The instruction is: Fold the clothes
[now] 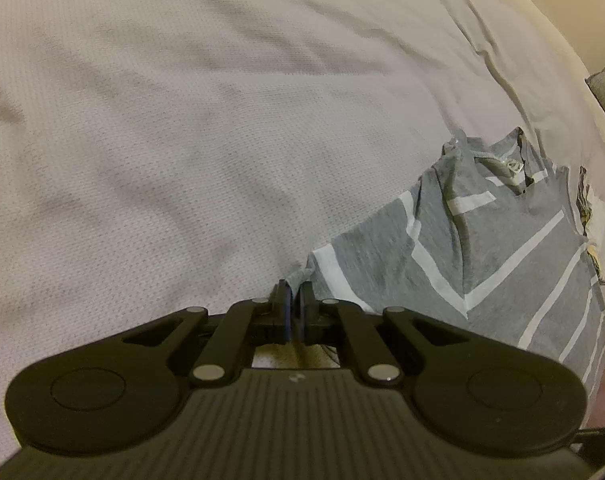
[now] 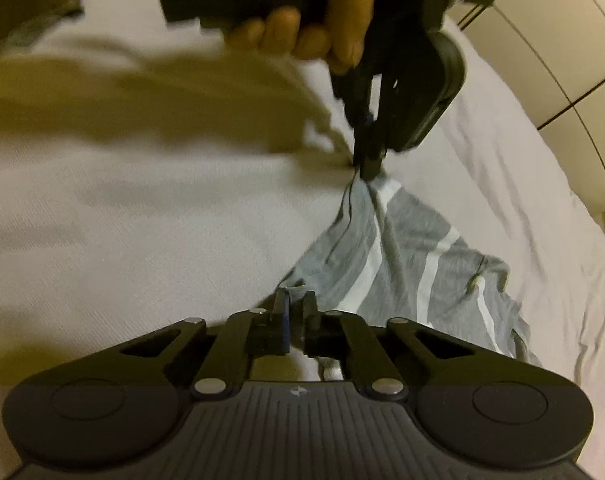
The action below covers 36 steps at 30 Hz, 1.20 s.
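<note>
A grey shirt with white stripes (image 1: 482, 248) lies on a white textured bedsheet (image 1: 182, 120) that covers a bed. In the left wrist view, the left gripper (image 1: 295, 292) has its two fingers drawn close together and pinched on one edge corner of the shirt; the rest of the garment spreads away forward and to the right, its neck opening and a small label (image 1: 513, 165) at the far end. The label's writing is too small to read, and no brand can be made out on the cloth. In the right wrist view, the right gripper (image 2: 296, 300) is likewise closed on a grey corner of the shirt (image 2: 402, 256), and the fabric runs as a taut band from there forward to the left gripper (image 2: 366, 172), seen from outside and held by a hand (image 2: 322, 24) at the top of the frame. The held edge therefore stretches between the two grippers, with the shirt's body hanging off to the right of that line onto the bed. The view is blurred. Judging from this, the coming move depends on carrying that held edge across toward the loose right-hand side.
</note>
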### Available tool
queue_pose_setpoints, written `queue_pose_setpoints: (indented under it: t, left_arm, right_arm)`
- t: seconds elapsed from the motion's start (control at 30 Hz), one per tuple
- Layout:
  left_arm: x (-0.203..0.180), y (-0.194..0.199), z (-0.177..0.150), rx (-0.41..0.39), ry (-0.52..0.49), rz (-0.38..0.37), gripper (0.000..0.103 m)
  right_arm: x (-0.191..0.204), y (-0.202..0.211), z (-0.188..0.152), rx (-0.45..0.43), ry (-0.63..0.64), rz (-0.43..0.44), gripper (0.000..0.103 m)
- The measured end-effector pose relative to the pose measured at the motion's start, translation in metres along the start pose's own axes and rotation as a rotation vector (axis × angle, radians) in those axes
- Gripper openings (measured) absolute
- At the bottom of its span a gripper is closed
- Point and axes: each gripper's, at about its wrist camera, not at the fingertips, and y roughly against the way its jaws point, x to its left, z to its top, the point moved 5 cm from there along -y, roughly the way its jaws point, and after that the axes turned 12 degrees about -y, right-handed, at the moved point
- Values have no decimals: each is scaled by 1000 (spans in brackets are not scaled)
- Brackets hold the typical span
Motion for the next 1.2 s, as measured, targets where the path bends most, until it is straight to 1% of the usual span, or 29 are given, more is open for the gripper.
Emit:
queue_pose_setpoints:
  t: [0.03,0.1,0.17,0.27,0.4,0.47,0.5,0.7,0.83,0.9,0.93,1.0,1.07,1.1,1.17,1.2]
  left_arm:
    - [-1,3,1,-3,6,1,2]
    - [-4,12,5,-15,20,5,1]
    - [-8,22,11,-29,34,11,0]
    - [-20,32,25,-57,67,8,0]
    - [-42,32,44,-72,61,-3,0]
    - [-53,27,51,-76,52,-14,0]
    - [-58,24,54,-78,49,-19,0]
    - [-81,2,64,-66,35,-44,0]
    - [-89,-13,70,-61,27,-58,5]
    - [-88,-11,74,-92,43,-71,25]
    - [-86,-8,76,-116,58,-75,29]
    - [-80,3,77,-154,78,-73,29]
    - [-73,11,72,-162,69,-49,28]
    - [-70,13,69,-156,58,-38,26]
    - [-67,13,57,-120,19,-20,26]
    - [-68,10,50,-95,-10,-16,24]
  right_arm:
    - [-7,4,2,-7,-58,17,3]
    - [-30,13,6,-27,-241,58,3]
    - [-52,21,7,-40,-427,129,3]
    - [-83,27,-1,-42,-712,237,3]
    - [-115,27,-21,-27,-1000,300,4]
    - [-127,25,-34,-10,-1120,311,4]
    - [-131,24,-40,-1,-1158,310,4]
    - [-140,13,-63,55,-1226,269,5]
    - [-139,9,-71,87,-1233,266,14]
    - [-141,11,-71,81,-1219,254,18]
    - [-143,12,-72,78,-1211,248,19]
    - [-145,17,-74,75,-1203,237,19]
    - [-147,25,-73,47,-1173,201,19]
    - [-148,29,-72,32,-1157,183,19]
    - [-147,36,-65,-9,-1104,154,19]
    - [-146,37,-61,-30,-1081,149,19]
